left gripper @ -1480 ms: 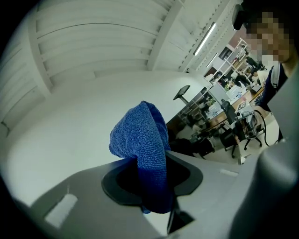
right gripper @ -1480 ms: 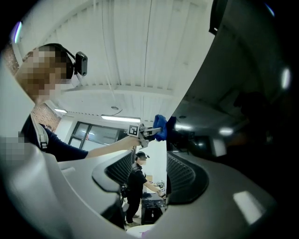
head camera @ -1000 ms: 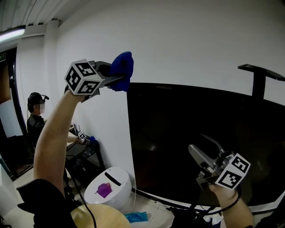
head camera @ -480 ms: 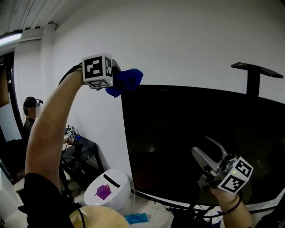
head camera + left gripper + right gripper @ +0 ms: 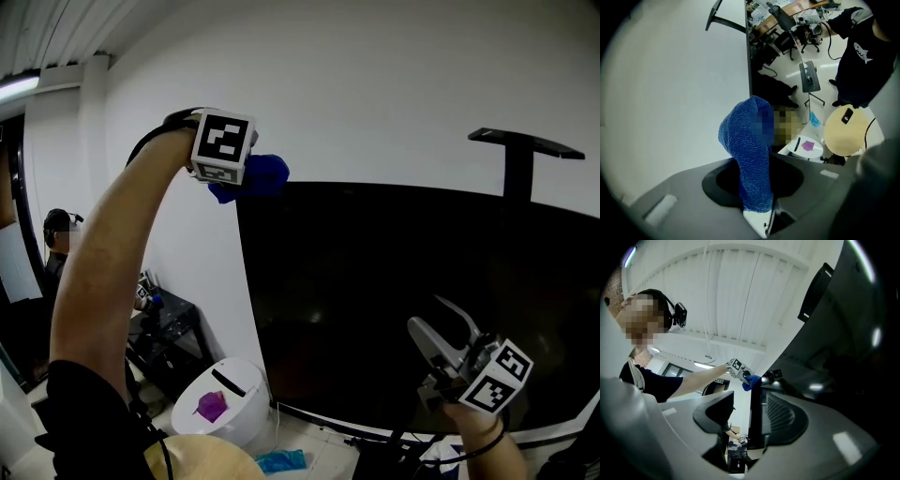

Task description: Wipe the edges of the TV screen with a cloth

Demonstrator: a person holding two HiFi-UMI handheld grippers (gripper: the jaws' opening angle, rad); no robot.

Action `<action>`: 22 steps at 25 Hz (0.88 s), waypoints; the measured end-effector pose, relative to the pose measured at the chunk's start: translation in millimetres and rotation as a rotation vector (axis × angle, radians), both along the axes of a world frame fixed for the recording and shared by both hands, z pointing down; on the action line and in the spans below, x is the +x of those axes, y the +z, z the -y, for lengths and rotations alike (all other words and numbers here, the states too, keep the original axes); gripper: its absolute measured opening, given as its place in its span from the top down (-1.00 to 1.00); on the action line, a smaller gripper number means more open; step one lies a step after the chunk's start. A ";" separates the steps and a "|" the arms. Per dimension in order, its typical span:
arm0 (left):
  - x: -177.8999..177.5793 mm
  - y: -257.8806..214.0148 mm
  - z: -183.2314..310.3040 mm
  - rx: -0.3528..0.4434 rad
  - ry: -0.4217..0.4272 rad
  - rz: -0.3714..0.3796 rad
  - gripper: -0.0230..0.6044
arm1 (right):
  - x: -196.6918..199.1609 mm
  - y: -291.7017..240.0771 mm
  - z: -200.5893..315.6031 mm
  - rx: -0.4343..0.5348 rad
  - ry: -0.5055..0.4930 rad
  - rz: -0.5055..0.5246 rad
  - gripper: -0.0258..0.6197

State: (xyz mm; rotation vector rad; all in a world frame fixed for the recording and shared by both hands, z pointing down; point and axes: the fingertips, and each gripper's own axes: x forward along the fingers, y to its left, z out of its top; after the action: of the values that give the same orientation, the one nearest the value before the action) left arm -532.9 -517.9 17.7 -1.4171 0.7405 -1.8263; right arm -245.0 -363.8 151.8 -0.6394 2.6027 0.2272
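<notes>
The black TV screen (image 5: 394, 300) fills the right of the head view and leans against the white wall. My left gripper (image 5: 246, 178), on a raised arm, is shut on a blue cloth (image 5: 261, 176) at the screen's top left corner. In the left gripper view the cloth (image 5: 745, 140) stands up from between the jaws of the left gripper (image 5: 757, 190), beside the TV's edge. My right gripper (image 5: 448, 330) points upward in front of the screen's lower right. Its jaws have just been closing a little; they stand apart with nothing held.
A black bracket (image 5: 525, 145) sticks up above the TV's top edge. Left of the TV, on the floor, are a white round bin (image 5: 225, 398), a blue item (image 5: 281, 459) and cables. A person (image 5: 56, 234) sits by a cluttered desk (image 5: 164, 314) at far left.
My left gripper has rolled over and come down, bringing the blue cloth from above the TV to its top left corner. The right gripper has shifted only slightly.
</notes>
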 end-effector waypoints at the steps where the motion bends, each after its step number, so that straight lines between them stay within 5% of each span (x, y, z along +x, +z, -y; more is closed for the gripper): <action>1: 2.7 0.3 -0.1 0.000 -0.010 0.025 0.59 | 2.8 0.5 -1.4 0.000 -0.002 0.002 0.23; 8: 27.3 3.0 -6.4 -0.021 -0.062 0.071 0.59 | 29.9 9.3 -8.7 -0.011 -0.016 0.013 0.23; 22: 136.6 4.9 -33.3 -0.006 -0.066 0.065 0.59 | 125.7 18.1 -47.9 -0.003 0.019 -0.060 0.24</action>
State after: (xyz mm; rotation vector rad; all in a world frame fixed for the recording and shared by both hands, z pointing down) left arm -396.2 -484.6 22.6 -1.3455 0.7569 -1.9170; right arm -119.3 -315.9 169.9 -0.6679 2.6555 0.2524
